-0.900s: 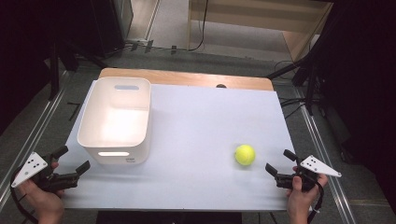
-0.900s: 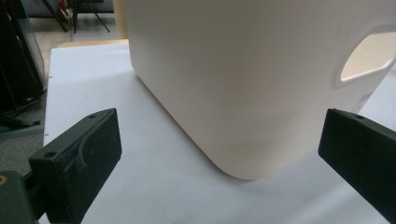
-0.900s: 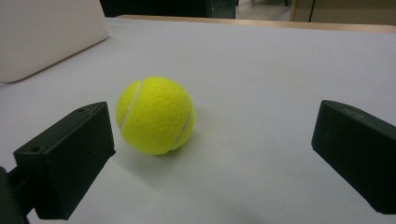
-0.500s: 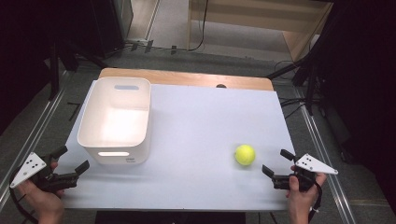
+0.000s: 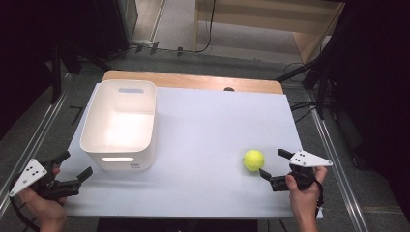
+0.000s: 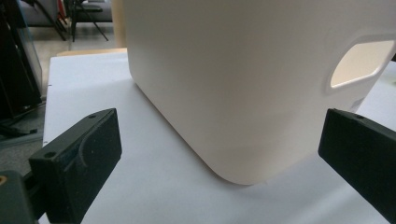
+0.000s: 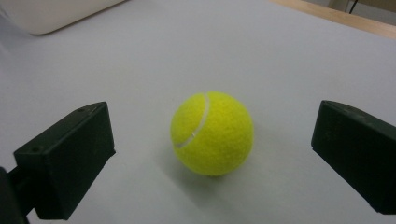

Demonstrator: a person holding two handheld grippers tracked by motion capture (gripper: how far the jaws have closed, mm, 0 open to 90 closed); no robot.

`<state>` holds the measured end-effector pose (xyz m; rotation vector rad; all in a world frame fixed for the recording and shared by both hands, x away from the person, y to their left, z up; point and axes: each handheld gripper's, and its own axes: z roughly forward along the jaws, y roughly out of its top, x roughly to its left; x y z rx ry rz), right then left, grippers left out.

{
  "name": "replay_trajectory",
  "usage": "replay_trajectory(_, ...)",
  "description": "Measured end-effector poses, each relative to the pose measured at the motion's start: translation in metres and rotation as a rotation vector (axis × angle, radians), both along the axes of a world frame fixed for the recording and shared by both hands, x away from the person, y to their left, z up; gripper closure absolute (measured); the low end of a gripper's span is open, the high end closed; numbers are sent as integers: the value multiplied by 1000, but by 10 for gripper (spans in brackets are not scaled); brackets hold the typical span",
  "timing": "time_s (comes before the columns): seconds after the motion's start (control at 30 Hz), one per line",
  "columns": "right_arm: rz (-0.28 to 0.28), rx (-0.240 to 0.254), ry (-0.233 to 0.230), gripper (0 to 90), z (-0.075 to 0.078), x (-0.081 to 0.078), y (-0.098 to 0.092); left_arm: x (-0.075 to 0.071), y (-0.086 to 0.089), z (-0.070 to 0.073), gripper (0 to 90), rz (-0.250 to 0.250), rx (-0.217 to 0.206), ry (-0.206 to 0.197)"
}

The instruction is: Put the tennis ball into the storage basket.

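A yellow tennis ball [image 5: 254,160] [image 7: 212,133] rests on the white table top [image 5: 208,130], right of centre near the front. My right gripper [image 5: 271,162] [image 7: 215,140] sits just right of the ball, open, its jaws wide on either side without touching it. A white plastic bin [image 5: 121,126] [image 6: 243,84] with a handle slot stands at the left. My left gripper [image 5: 76,164] [image 6: 219,140] is open at the front left corner, pointing at the bin's near wall with nothing between its jaws.
A wooden strip [image 5: 193,81] runs along the table's far edge. Metal rails [image 5: 333,150] flank both sides of the table. Bare white surface lies between the bin and the ball.
My right gripper has moved left and a little forward, closing in on the ball. The ball, the bin and my left gripper have stayed where they were.
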<state>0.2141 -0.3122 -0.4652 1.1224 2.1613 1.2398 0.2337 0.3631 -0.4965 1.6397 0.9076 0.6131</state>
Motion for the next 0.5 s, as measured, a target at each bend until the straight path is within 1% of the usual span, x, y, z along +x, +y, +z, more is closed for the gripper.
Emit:
replay_trajectory(0.07, 0, 0, 4, 0, 1, 1, 2, 0, 0, 0, 0, 0, -3, -1)
replay_trajectory(0.1, 11, -10, 8, 0, 3, 3, 3, 0, 0, 0, 0, -1, -3, -1)
replay_trajectory(0.17, 26, -38, 29, 0, 5, 8, 7, 0, 0, 0, 0, -1, -2, -1)
replay_trajectory(0.2, 26, -38, 29, 0, 5, 8, 7, 0, 0, 0, 0, -1, -2, -1)
replay_trajectory(0.23, 32, -49, 38, 0, 6, 10, 8, 0, 0, 0, 0, -1, -2, 0)
replay_trajectory(0.3, 47, -62, 74, 0, 6, 17, 11, 0, 0, 0, 0, -1, 0, 0)
replay_trajectory(0.4, 48, -64, 90, 0, 6, 20, 13, 0, 0, 0, 0, -1, 1, 0)
replay_trajectory(0.43, 47, -69, 102, 0, 5, 22, 15, 0, 0, 0, 0, -1, 0, 0)
replay_trajectory(0.47, 60, -85, 112, 0, 5, 25, 17, 0, 0, 0, 0, -1, 0, 0)
replay_trajectory(0.5, 60, -85, 112, 0, 5, 25, 17, 0, 0, 0, 0, -1, 0, 0)
